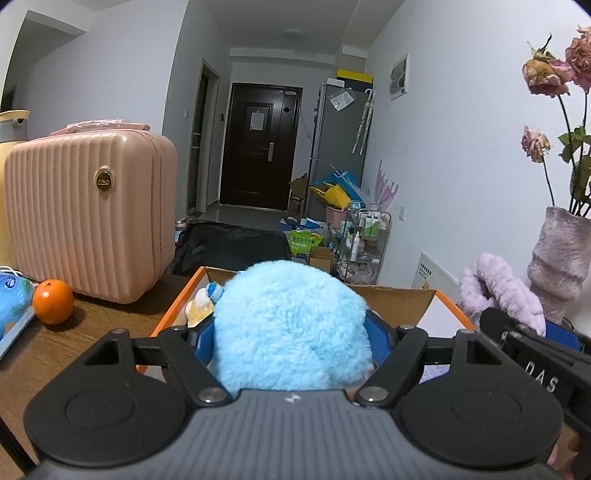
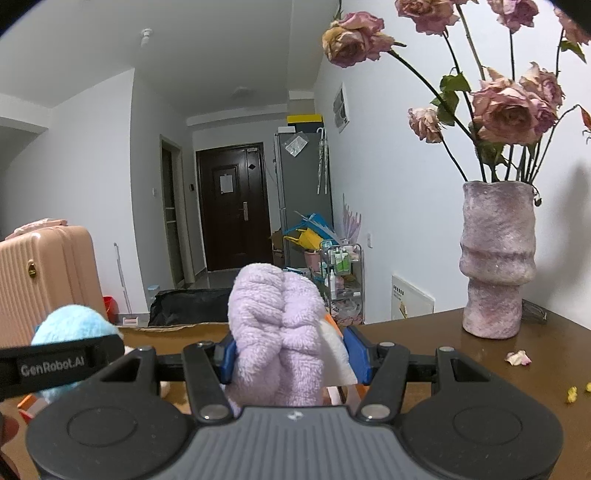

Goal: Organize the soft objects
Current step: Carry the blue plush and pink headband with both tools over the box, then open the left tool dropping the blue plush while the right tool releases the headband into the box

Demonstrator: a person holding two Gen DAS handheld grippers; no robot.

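Clamping a blue plush toy (image 1: 291, 325) between left hand-held gripper (image 1: 291, 338) pads, right hand-held gripper (image 2: 291, 354) squeezing lilac towel (image 2: 277, 328)

Both views were evenly lit by soft, cool indoor light that seemed to come from overhead, with a ceiling lamp (image 1: 294, 34) faintly visible above the dark door (image 1: 258, 146), which stayed the dimmest patch in the room. Shadows were mild: a soft one fell on the wall to the right of the vase (image 2: 496, 258), and a small sheen lay on the tabletop (image 2: 480, 365) at its foot. Fisheye distortion bent the walls around the door, black vignetting clipped the corners, and focus stayed fairly sharp with no clear motion blur, though the blue plush (image 1: 291, 325) close to the lens looked slightly soft.
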